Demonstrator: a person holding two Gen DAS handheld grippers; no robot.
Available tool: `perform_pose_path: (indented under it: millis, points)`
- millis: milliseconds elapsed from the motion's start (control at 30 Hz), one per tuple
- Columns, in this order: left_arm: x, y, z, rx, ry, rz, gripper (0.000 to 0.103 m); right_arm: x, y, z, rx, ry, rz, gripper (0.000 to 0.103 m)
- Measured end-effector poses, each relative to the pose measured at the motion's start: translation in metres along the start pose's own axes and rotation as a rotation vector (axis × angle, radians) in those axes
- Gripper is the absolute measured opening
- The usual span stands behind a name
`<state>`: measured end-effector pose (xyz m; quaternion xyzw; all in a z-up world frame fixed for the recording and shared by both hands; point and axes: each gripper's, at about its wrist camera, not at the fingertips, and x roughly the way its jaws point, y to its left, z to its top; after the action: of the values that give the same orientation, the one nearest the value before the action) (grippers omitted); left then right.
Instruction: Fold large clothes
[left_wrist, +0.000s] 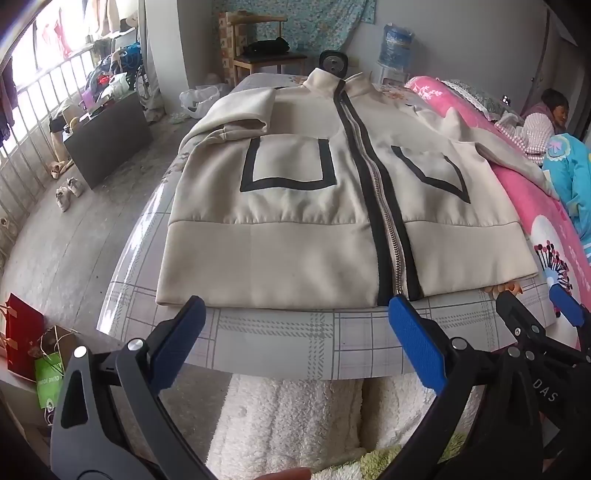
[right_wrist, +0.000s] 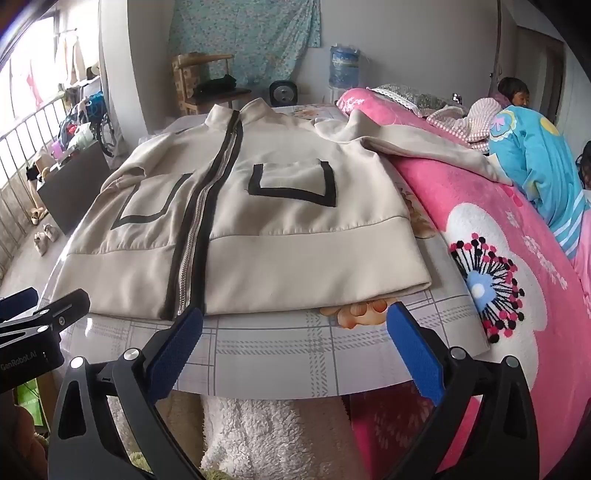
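Observation:
A beige zip jacket (left_wrist: 303, 206) with black trim and two black-edged pockets lies flat, front up, on a checked tabletop (left_wrist: 280, 343); it also shows in the right wrist view (right_wrist: 280, 236). Its left sleeve (left_wrist: 236, 110) is folded across the chest. Its other sleeve (right_wrist: 424, 147) stretches out onto a pink blanket. My left gripper (left_wrist: 295, 314) is open and empty, just short of the jacket's hem. My right gripper (right_wrist: 295, 325) is open and empty near the hem's right part, and shows at the right edge of the left wrist view (left_wrist: 532, 299).
A pink flowered blanket (right_wrist: 498, 258) on a bed borders the table on the right, with people (right_wrist: 513, 92) lying there. A dark box (left_wrist: 107, 136), shoes (left_wrist: 68, 192) and bags (left_wrist: 22, 336) are on the floor at left. A chair (left_wrist: 266, 55) and a water bottle (left_wrist: 397, 44) stand behind.

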<state>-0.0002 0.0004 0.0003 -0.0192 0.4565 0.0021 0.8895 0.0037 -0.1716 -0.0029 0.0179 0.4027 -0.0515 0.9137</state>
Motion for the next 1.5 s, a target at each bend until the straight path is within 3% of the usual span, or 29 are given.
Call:
perform_pose_path:
  millis: [1500]
  points:
    - [-0.002,0.010,0.001,-0.025,-0.002,0.021,0.096,-0.005,0.004,0.001,-0.014,-0.002,0.012,0.097]
